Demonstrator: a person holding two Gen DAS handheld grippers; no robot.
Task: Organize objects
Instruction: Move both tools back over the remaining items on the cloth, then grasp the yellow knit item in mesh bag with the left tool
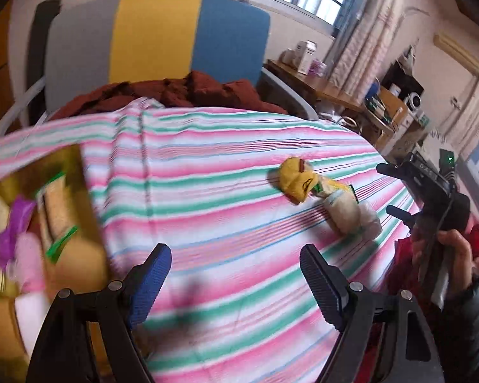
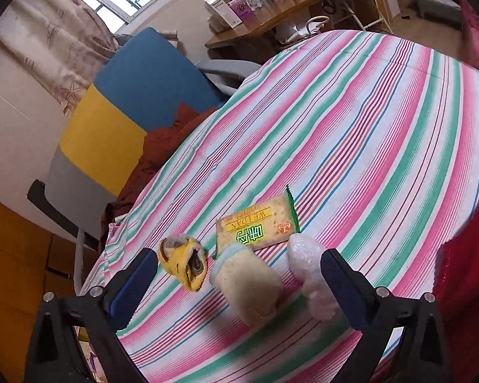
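Note:
On the striped cloth [image 1: 223,191] lie a yellow rolled sock [image 1: 295,180], a cream rolled sock [image 1: 345,214], a green-edged cracker packet [image 2: 258,226] and a clear bubble-wrap roll [image 2: 309,274]. My left gripper [image 1: 236,281] is open and empty over the cloth, left of these items. My right gripper [image 2: 239,281] is open, its fingers on either side of the cream sock [image 2: 246,284], with the yellow sock [image 2: 183,263] just inside its left finger. The right gripper also shows at the right of the left wrist view [image 1: 431,198].
A cardboard box [image 1: 67,223] at the left holds a cracker packet, a purple item and a pink item. A grey, yellow and blue chair [image 1: 156,38] with a red garment [image 1: 188,92] stands behind the table. A wooden desk [image 2: 271,28] with clutter is beyond.

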